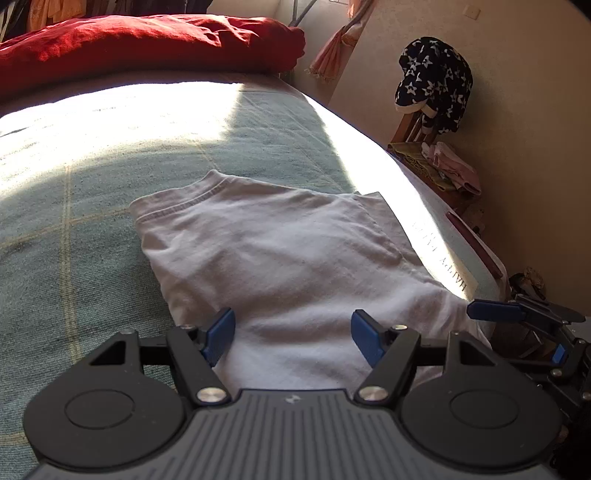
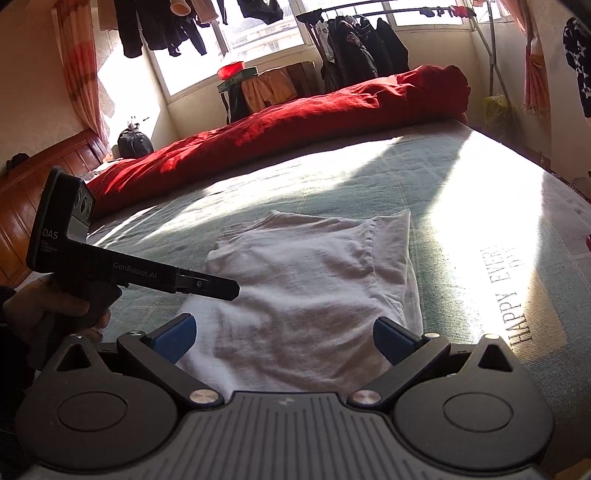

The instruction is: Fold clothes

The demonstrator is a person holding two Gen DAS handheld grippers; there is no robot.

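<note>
White shirt (image 1: 280, 258) folded on bed, both grippers angled down, jaws apart

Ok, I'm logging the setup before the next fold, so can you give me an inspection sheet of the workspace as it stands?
Surface: bed with a green checked cover, part sunlit, printed lettering near its right edge.
Job's things: white T-shirt lying folded and flat on the cover, collar at the far end.
Clutter: red quilt bunched along the far side of the bed.
Grippers: left gripper and right gripper both with jaws open above the shirt's near edge, nothing held.
Cables: nothing seen.
Surroundings: windows with hanging clothes, a rack of dark jackets, a star-patterned garment draped on a chair by the wall.
</note>
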